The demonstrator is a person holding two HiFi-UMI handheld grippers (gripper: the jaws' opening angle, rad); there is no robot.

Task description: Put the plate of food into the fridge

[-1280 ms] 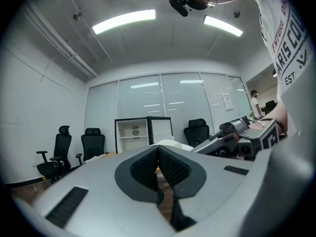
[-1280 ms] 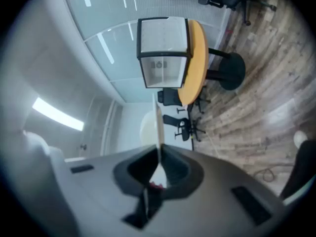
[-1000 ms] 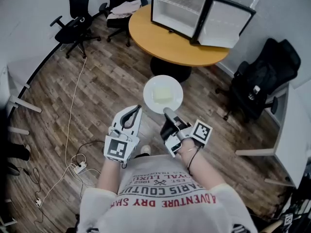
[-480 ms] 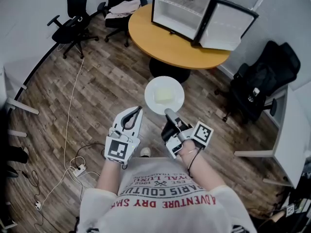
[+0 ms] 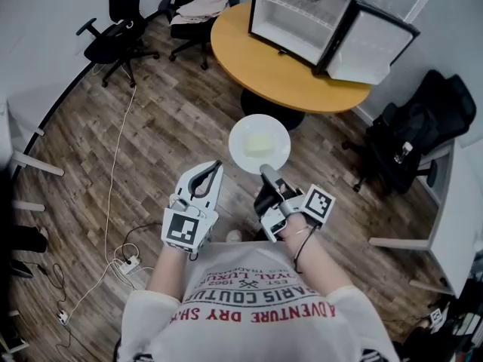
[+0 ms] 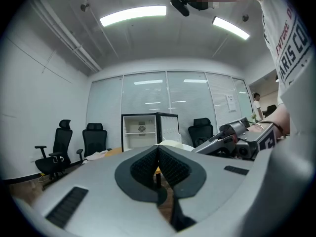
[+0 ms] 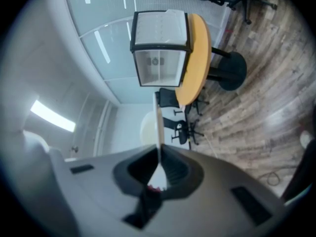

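A white plate (image 5: 259,143) with a pale slab of food (image 5: 257,145) hangs level over the wooden floor. My right gripper (image 5: 265,173) is shut on its near rim. In the right gripper view the plate (image 7: 159,120) shows edge-on, pinched between the dark pads. Just left of the plate, my left gripper (image 5: 213,167) is shut and holds nothing. Ahead, a small fridge (image 5: 300,17) stands on a round orange table (image 5: 256,59), its door (image 5: 371,47) swung open to the right and its white inside bare. The left gripper view shows the same fridge (image 6: 141,130) beyond the closed jaws.
Black office chairs (image 5: 113,32) stand at the back left, one with cloth on its seat (image 5: 198,6). Another black chair (image 5: 411,134) sits right of the table. A white cable and power strip (image 5: 124,262) lie on the floor at my left. A white desk edge (image 5: 453,225) is on the right.
The table and fridge now sit further right and a bit larger in the head view. The plate stays level in the right gripper; the left gripper keeps its place beside it.
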